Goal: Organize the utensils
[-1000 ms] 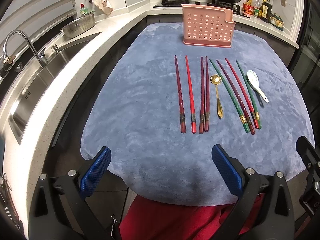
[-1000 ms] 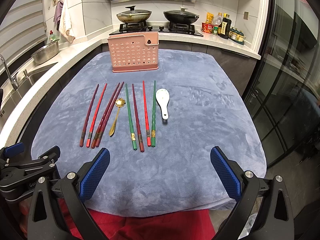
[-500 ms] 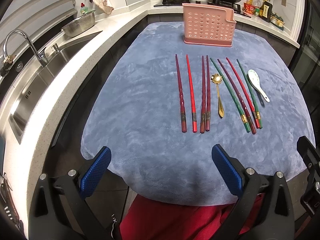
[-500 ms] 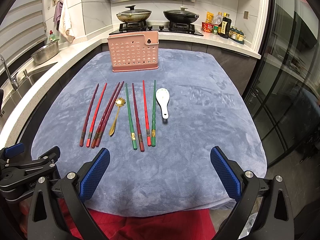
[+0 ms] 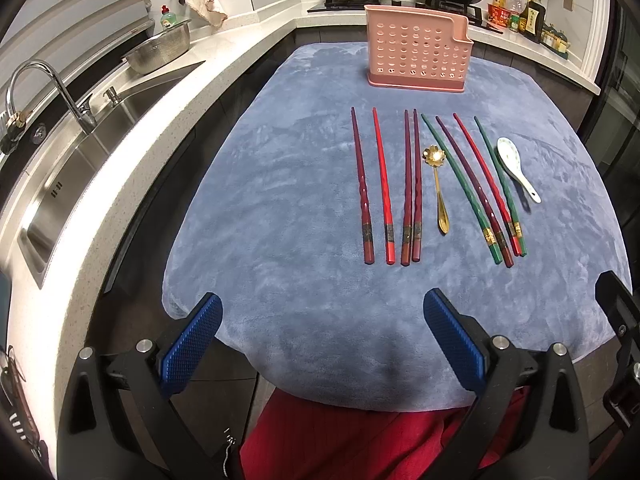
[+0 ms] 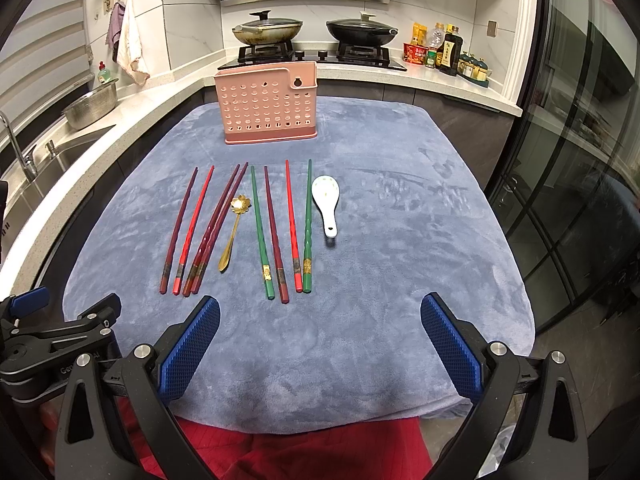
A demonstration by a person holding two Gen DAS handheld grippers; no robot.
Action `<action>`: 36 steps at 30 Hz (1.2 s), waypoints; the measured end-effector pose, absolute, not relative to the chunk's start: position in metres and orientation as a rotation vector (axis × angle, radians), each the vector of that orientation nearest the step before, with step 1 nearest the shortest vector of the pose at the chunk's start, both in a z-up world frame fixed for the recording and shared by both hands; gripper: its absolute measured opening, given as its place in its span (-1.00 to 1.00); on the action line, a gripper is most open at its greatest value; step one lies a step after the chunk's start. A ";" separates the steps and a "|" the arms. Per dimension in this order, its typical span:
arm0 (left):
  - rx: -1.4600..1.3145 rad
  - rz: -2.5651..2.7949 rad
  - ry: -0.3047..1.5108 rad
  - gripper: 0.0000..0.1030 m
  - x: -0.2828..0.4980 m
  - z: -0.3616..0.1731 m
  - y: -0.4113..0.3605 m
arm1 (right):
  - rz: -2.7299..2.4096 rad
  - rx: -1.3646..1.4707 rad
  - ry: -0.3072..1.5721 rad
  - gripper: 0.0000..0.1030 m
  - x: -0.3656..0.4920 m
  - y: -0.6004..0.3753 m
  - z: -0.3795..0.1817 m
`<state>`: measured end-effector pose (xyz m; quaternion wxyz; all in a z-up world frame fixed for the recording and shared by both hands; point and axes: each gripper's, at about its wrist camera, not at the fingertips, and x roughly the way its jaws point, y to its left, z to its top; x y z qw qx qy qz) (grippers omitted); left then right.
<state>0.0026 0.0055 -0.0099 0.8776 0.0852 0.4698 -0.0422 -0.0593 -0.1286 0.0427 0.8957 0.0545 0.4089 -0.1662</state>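
Several red, maroon and green chopsticks point(image 5: 412, 188) point(image 6: 272, 232) lie side by side on a blue-grey cloth point(image 5: 280, 208) point(image 6: 400, 240). Among them rests a gold spoon point(image 5: 438, 188) point(image 6: 234, 232), and a white ceramic spoon point(image 5: 516, 168) point(image 6: 328, 204) lies at the row's right end. A pink perforated utensil holder point(image 5: 418, 58) point(image 6: 266, 106) stands upright behind them. My left gripper point(image 5: 324, 340) hovers open at the cloth's near edge, holding nothing. My right gripper point(image 6: 320, 344) is open too, just short of the chopstick ends.
A steel sink point(image 5: 60, 168) with a tap point(image 5: 52, 92) and a metal colander point(image 5: 158, 50) line the white counter on the left. Two lidded pans point(image 6: 268, 30) sit on the stove behind the holder. Bottles point(image 6: 448, 52) stand at the back right. A glass door point(image 6: 580, 160) is on the right.
Almost nothing: the left wrist view has crept slightly so the utensils sit a touch lower. Both grippers stay open and nothing on the cloth has moved.
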 end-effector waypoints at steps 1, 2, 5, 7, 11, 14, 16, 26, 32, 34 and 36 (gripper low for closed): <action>0.179 -0.087 0.980 0.87 0.003 -0.010 0.005 | -0.344 0.113 0.847 0.87 -0.059 -0.129 0.042; 0.178 -0.088 0.980 0.87 0.003 -0.010 0.006 | -0.344 0.113 0.846 0.87 -0.059 -0.129 0.042; 0.179 -0.087 0.980 0.87 0.003 -0.010 0.005 | -0.344 0.113 0.847 0.87 -0.059 -0.129 0.042; 0.178 -0.087 0.980 0.87 0.003 -0.010 0.006 | -0.344 0.113 0.847 0.87 -0.059 -0.129 0.042; 0.179 -0.088 0.978 0.87 0.003 -0.010 0.005 | -0.343 0.113 0.847 0.87 -0.059 -0.128 0.042; 0.181 -0.088 0.978 0.87 0.002 -0.009 0.006 | -0.343 0.114 0.848 0.87 -0.059 -0.129 0.042; 0.180 -0.087 0.979 0.87 0.002 -0.009 0.006 | -0.343 0.114 0.848 0.87 -0.059 -0.129 0.042; 0.188 -0.080 0.980 0.87 0.005 -0.010 0.005 | -0.344 0.124 0.857 0.87 -0.057 -0.130 0.039; 0.186 -0.076 0.988 0.87 0.009 -0.012 0.003 | -0.346 0.141 0.864 0.87 -0.055 -0.134 0.037; 0.177 -0.076 0.997 0.87 0.014 -0.014 0.005 | -0.352 0.148 0.870 0.87 -0.054 -0.137 0.035; 0.155 -0.069 1.012 0.87 0.022 -0.018 0.010 | -0.361 0.157 0.875 0.87 -0.053 -0.142 0.033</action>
